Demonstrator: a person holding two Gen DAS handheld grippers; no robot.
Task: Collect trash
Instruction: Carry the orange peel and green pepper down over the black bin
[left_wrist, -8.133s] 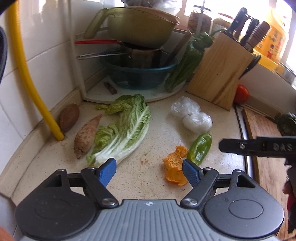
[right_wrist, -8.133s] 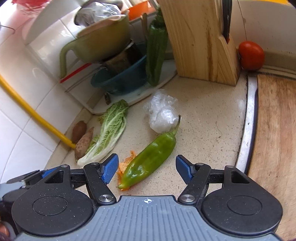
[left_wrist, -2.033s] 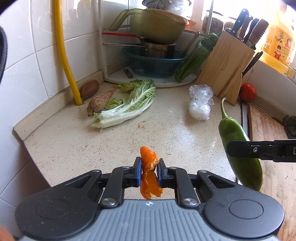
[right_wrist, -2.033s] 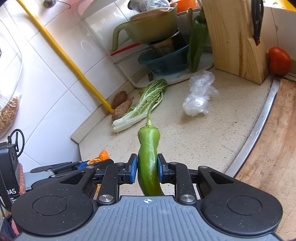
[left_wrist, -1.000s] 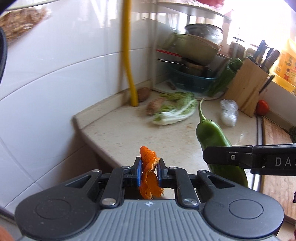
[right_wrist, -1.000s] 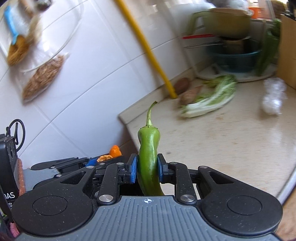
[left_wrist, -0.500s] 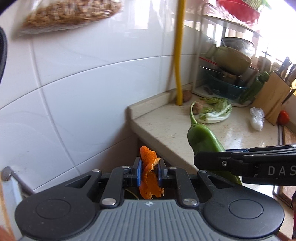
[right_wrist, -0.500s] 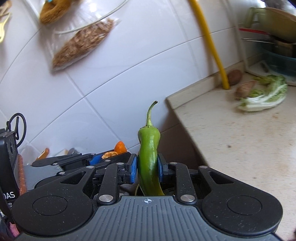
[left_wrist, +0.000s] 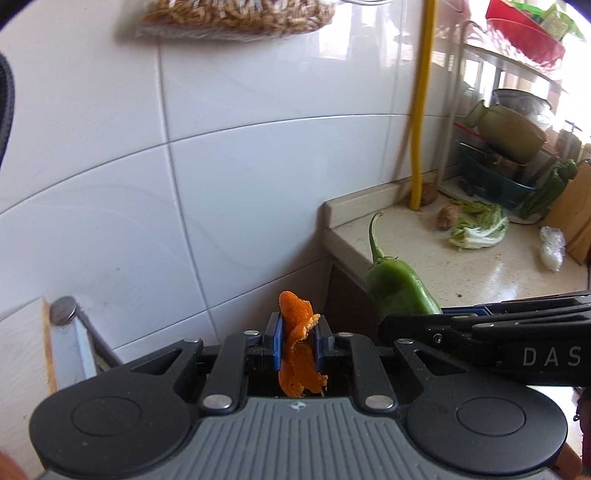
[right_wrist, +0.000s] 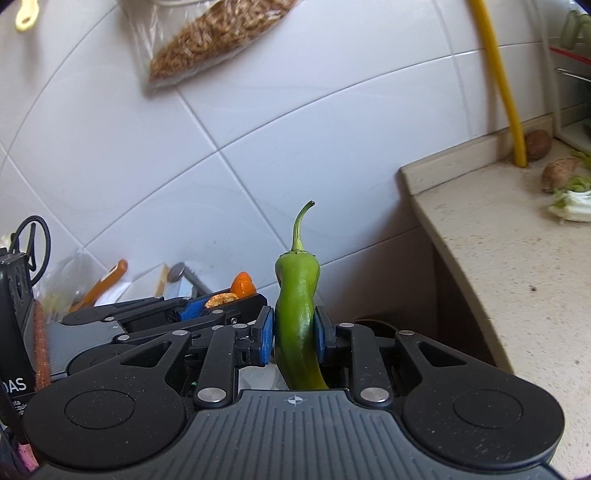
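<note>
On the far left of the left wrist view, a wooden board (left_wrist: 22, 354) leans by the white tiled wall (left_wrist: 221, 184), with a round metal knob (left_wrist: 63, 309) beside it. High on the wall hangs a clear bag of grain (left_wrist: 236, 14). In the middle, the left gripper (left_wrist: 298, 345) has its blue fingers (left_wrist: 275, 345) clamped on a piece of orange peel (left_wrist: 297, 354), which stands upright between them and sticks out above and below. Just right of it, the right gripper (left_wrist: 461, 325) reaches in from the side, gripping a green pepper (left_wrist: 397, 288) whose curved stem points up. Both grippers are off the end of the tabletop (left_wrist: 498, 269), in front of the wall. Further right, a yellow hose (left_wrist: 421, 110) runs down the wall to the tabletop, where a sweet potato (left_wrist: 447, 216), a cabbage leaf (left_wrist: 478, 229) and a crumpled plastic bag (left_wrist: 552, 247) lie. Behind them a rack holds a green pot (left_wrist: 509, 129) stacked over a teal basin (left_wrist: 495, 181).

In the right wrist view, the left gripper (right_wrist: 218, 301) with its peel (right_wrist: 242, 287) sits at left, and the right gripper (right_wrist: 293, 339) has its fingers (right_wrist: 266, 341) pressed on the pepper (right_wrist: 297, 302), upright, stem up.
</note>
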